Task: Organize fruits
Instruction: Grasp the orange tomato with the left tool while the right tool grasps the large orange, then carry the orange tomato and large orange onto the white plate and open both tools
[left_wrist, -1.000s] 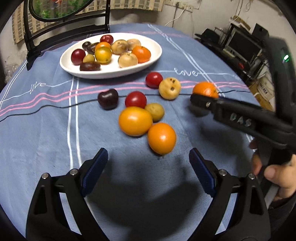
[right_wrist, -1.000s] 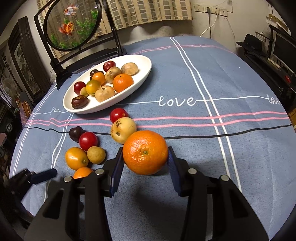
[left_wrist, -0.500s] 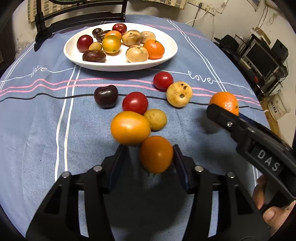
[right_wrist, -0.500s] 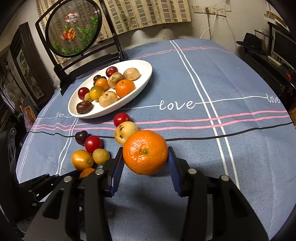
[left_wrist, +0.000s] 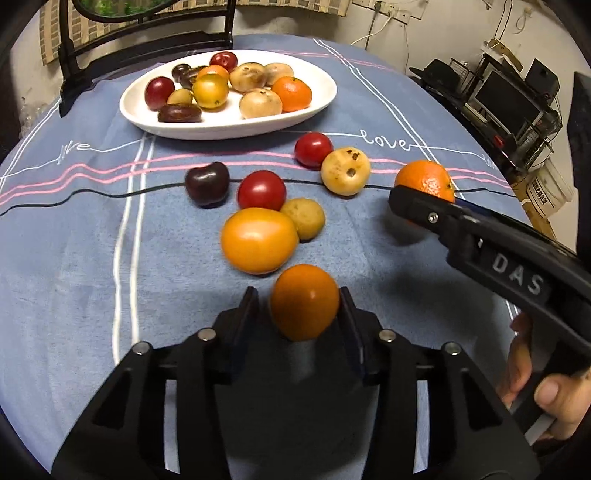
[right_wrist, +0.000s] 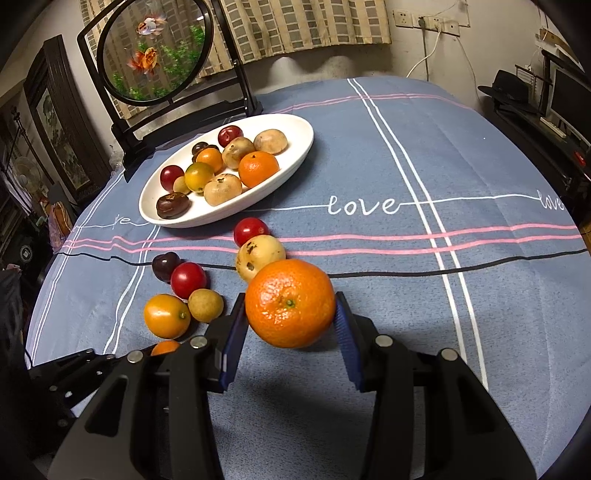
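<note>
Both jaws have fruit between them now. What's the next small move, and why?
Probably lift both and carry them toward the white plate. The right gripper is clamped on the mandarin; the left gripper is closing its jaws on the small orange tomato, so let that grip settle first. The plate has bare room at its near rim.

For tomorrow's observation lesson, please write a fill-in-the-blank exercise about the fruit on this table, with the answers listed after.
1. The right tool grips a mandarin whose peel colour is ____.
2. The oval plate holding sorted fruit is coloured ____.
3. The word stitched on the blue tablecloth in white reads ____.
4. The left tool, its jaws closing, has a smooth orange tomato ____ its pads.

Answers: orange; white; love; between
</note>
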